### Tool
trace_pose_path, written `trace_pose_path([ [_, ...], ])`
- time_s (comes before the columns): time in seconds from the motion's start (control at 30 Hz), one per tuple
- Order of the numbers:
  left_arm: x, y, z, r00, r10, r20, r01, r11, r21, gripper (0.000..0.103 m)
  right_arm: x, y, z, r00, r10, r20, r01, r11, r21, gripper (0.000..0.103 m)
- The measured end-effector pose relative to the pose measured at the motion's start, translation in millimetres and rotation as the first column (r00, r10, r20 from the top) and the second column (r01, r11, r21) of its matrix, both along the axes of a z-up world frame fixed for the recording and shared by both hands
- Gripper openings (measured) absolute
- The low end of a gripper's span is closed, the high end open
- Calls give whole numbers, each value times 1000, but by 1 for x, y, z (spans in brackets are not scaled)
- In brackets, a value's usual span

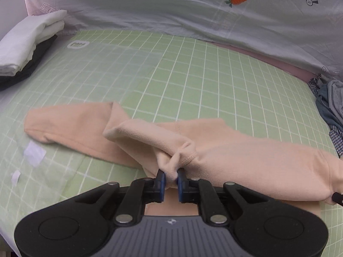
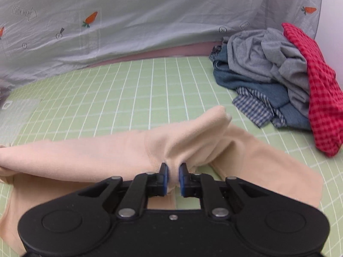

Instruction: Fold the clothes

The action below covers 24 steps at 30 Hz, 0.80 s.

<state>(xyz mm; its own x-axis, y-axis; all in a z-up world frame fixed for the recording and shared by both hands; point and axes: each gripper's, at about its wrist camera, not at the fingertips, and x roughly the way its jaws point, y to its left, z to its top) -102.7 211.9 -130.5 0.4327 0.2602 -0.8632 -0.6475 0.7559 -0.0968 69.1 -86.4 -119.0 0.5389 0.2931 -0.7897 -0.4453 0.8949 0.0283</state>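
Soft, light peach top (image 1: 246, 156) is pinched at bunched shoulders by left gripper (image 1: 170, 174) and right gripper (image 2: 173, 169); limp cloth judged to sag.

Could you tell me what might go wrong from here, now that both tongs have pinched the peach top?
1. Both the left tongs and the right tongs hold only a small bunched pinch of the peach top, so the fabric could slip out.
2. The sleeve lies spread to the side and may drag or fold crookedly.
3. The pile of unfolded clothes sits close and could snag the top.
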Motion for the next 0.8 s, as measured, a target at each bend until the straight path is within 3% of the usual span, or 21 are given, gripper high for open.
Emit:
trace_pose_path([
  [0.1, -16, -3, -16, 999, 23, -33, -25, 998, -56, 14, -18, -12, -21, 997, -6, -75, 4, 1000, -27, 10],
  [0.2, -22, -6, -14, 999, 14, -35, -16, 998, -61, 16, -27, -20, -29, 993, -13, -115, 9, 999, -34, 10],
  [0.37, -22, -10, 10, 1000, -18, 3, 18, 1000, -23, 17, -28, -22, -6, 998, -9, -67, 10, 1000, 9, 16],
  [0.47, -19, -14, 31, 997, -62, 53, 61, 998, 21, 18, -28, -18, 12, 1000, 3, -22, -2, 999, 40, 27],
  [0.6, -14, -10, 52, 989, -71, 133, 66, 997, 40, 28, -19, -6, 29, 1000, 16, 18, -17, 996, 90, 32],
  [0.8, 7, 3, 43, 994, -64, 91, 59, 997, 55, 29, 3, 12, 36, 999, 8, 37, -13, 992, 122, 33],
])
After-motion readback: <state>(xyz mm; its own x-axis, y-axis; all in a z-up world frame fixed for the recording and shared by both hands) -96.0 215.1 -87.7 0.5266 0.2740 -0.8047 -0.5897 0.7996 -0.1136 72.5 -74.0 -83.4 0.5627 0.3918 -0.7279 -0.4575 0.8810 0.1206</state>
